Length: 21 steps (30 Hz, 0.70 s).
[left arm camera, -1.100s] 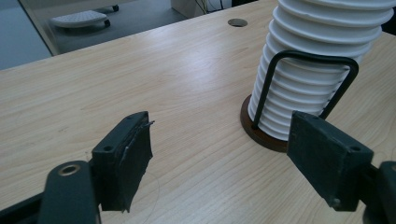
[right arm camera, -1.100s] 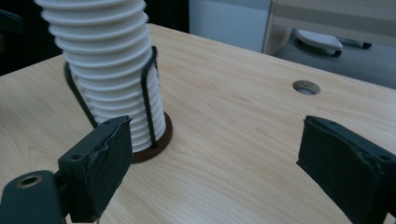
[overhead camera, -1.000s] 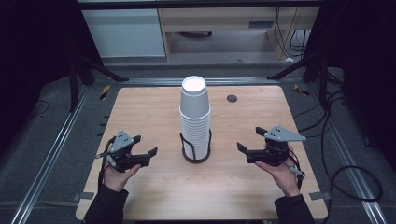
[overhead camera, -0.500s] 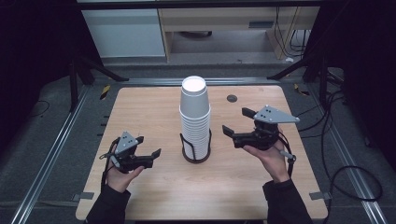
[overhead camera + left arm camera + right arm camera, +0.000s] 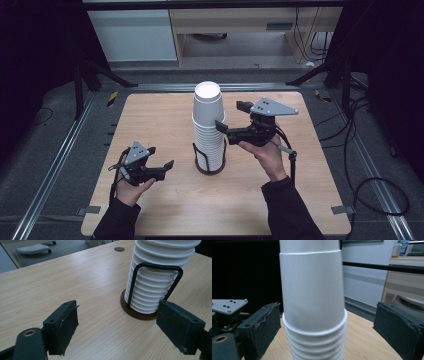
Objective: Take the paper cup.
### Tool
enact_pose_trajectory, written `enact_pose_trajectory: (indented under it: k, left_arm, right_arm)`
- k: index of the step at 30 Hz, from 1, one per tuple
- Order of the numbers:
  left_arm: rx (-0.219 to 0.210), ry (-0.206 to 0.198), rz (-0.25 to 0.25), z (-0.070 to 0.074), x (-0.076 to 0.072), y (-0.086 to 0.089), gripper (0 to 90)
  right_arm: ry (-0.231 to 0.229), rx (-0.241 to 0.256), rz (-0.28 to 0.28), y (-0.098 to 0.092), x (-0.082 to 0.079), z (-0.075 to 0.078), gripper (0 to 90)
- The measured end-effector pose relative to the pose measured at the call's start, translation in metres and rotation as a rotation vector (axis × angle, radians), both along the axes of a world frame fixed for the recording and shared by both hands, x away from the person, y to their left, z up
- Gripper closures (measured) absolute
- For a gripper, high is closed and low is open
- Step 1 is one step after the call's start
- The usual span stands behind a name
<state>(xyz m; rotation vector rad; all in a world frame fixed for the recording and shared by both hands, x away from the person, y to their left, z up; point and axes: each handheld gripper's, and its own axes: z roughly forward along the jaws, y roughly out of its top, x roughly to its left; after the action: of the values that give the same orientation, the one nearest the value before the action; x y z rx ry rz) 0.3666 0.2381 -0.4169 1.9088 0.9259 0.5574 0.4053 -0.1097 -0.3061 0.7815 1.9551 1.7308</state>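
At the cup stack [image 5: 208, 127], your right gripper [image 5: 231, 119] has risen from the bench [image 5: 150, 120], jaws spread around the upper cups; left gripper [image 5: 161, 167] rests open.

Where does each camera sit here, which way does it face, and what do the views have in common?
High view: above the person's side, facing forward and down on the table; forearms, hands, left claw, right claw.
Left gripper view: low on the left claw, facing the holder.
Right gripper view: on the right claw, facing the cup stack.
Shared: the cup stack.
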Motion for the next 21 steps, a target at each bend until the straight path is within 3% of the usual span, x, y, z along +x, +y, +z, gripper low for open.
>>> enact_pose_trajectory:
  k: [5, 10, 21]
  left_arm:
    - [0.000, -0.002, -0.001, -0.001, 0.000, 0.000, 17.0]
    - [-0.006, -0.002, -0.003, -0.001, 0.000, 0.000, 17.1]
    - [-0.002, 0.001, -0.008, -0.002, 0.000, -0.001, 17.1]
  right_arm:
    - [-0.004, 0.005, 0.029, 0.014, 0.006, 0.000, 6.8]
    - [-0.001, -0.017, 0.021, 0.031, 0.016, -0.002, 6.6]
    - [0.007, 0.002, 0.026, 0.049, 0.030, -0.012, 7.0]
